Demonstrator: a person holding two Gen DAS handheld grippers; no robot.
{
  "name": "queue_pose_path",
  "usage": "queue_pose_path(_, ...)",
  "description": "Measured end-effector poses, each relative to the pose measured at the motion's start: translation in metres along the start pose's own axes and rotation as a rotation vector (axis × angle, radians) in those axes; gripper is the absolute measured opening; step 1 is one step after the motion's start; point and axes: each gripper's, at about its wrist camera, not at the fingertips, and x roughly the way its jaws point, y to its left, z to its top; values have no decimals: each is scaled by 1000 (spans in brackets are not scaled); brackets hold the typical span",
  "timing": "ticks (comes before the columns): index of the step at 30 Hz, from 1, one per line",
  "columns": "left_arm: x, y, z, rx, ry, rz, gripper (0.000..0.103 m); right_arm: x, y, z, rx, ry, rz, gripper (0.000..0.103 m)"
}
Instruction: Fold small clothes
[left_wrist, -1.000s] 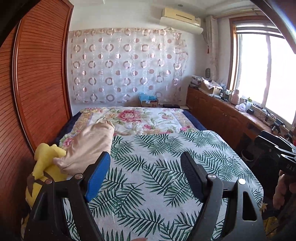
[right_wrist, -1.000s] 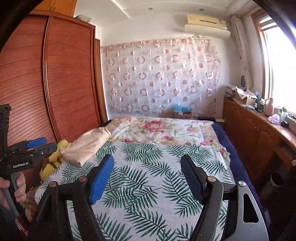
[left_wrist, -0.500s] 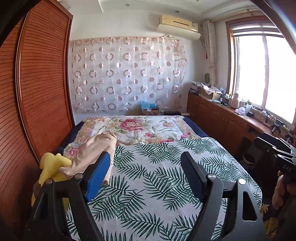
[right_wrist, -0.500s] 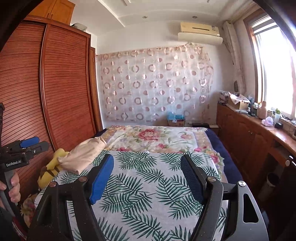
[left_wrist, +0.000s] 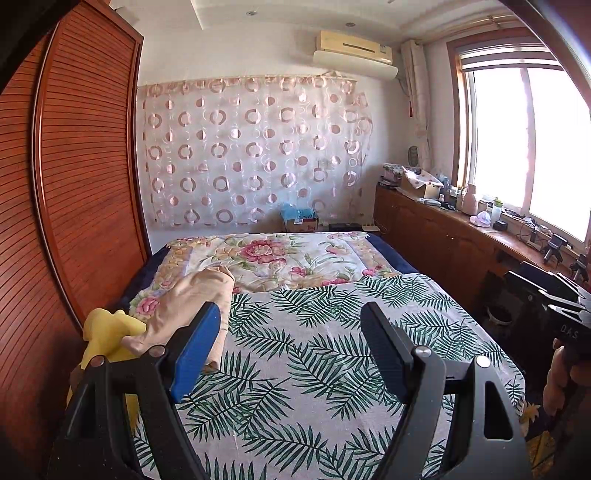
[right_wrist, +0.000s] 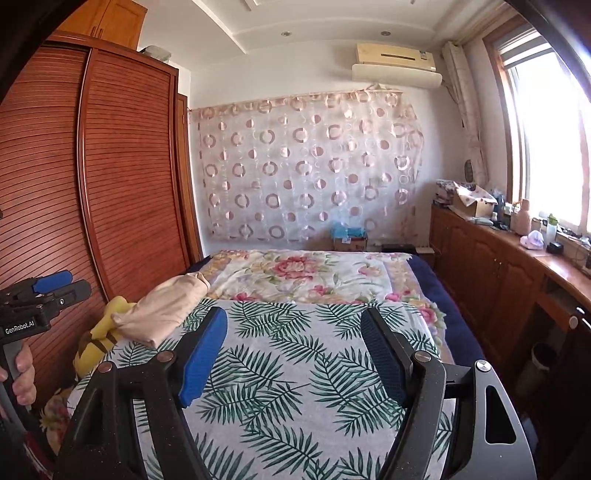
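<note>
A beige garment (left_wrist: 192, 306) (right_wrist: 162, 310) lies crumpled on the left side of the bed, draped partly over a yellow plush toy (left_wrist: 107, 332) (right_wrist: 99, 336). My left gripper (left_wrist: 291, 325) hovers open above the palm-leaf sheet (left_wrist: 314, 350), nothing between its fingers; its blue pad sits just in front of the garment in the picture. My right gripper (right_wrist: 293, 328) is also open and empty over the same sheet (right_wrist: 288, 369), the garment off to its left. In the right wrist view the left gripper (right_wrist: 51, 286) shows at the left edge, held by a hand.
A floral quilt (left_wrist: 280, 258) covers the far half of the bed. A wooden wardrobe (left_wrist: 74, 184) lines the left side. A low wooden cabinet (left_wrist: 443, 236) with clutter runs under the window on the right. A cardboard box (left_wrist: 299, 221) stands beyond the bed.
Both views have tilted upward a little, showing more ceiling and less of the near sheet. Both grippers stay open and nothing has been touched.
</note>
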Motion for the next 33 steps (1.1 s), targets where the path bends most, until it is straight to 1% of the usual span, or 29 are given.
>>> queue_pose_path(14, -1, -2, -1, 2, 0, 1, 79, 2, -6, 0, -3, 0, -18, 77)
queue_pose_path(33, -1, -3, -2, 6, -4, 4, 79, 1, -10, 0, 3, -1, -17, 77)
